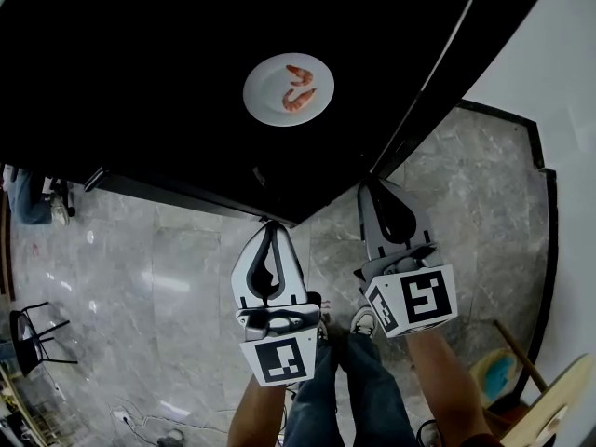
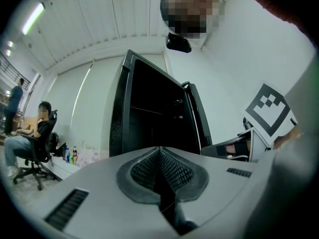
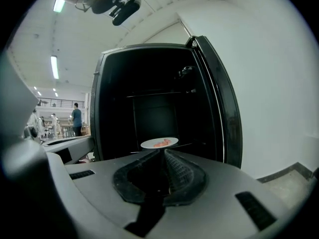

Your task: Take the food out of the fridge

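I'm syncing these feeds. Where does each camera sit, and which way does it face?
Head view: on the head, steeply down at fridge and floor; shows left gripper, right gripper, forearms, jeans.
Left gripper view: on the left gripper, level along its shut jaws at the fridge; right gripper's marker cube at right.
Right gripper view: on the right gripper, along its shut jaws into the fridge at the plate.
Shared: all see the fridge; head and right gripper views share the plate.
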A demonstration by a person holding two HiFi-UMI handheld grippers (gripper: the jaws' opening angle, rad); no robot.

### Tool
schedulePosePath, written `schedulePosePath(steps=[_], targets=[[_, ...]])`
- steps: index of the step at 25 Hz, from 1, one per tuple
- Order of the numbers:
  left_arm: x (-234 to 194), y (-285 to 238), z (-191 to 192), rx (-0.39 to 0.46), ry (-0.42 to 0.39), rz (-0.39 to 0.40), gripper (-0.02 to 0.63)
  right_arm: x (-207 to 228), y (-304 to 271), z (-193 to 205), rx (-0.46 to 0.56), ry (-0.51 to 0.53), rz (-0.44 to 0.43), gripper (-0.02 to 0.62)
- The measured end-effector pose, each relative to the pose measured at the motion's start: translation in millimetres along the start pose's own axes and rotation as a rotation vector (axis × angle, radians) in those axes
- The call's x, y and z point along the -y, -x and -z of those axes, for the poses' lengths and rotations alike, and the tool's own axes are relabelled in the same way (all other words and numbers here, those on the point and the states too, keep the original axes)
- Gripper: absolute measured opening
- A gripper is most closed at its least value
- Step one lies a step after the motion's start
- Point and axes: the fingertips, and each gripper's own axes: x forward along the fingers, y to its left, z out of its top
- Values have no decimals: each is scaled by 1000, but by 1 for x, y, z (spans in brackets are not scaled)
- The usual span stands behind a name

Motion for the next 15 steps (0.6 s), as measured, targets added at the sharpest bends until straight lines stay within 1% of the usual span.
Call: schedulePosePath(steps=[7,12,15], targets=[[-12,6,-2,-2,-19,-13,14,-7,-17,0,-18,-113,-21,25],[-22,9,-8,3,-20,-29,14,-8,-28,1,-40,-209,-8,25],[-24,11,-10,8,-23,-32,14,-10,-34,3,-48,-246,-20,25]])
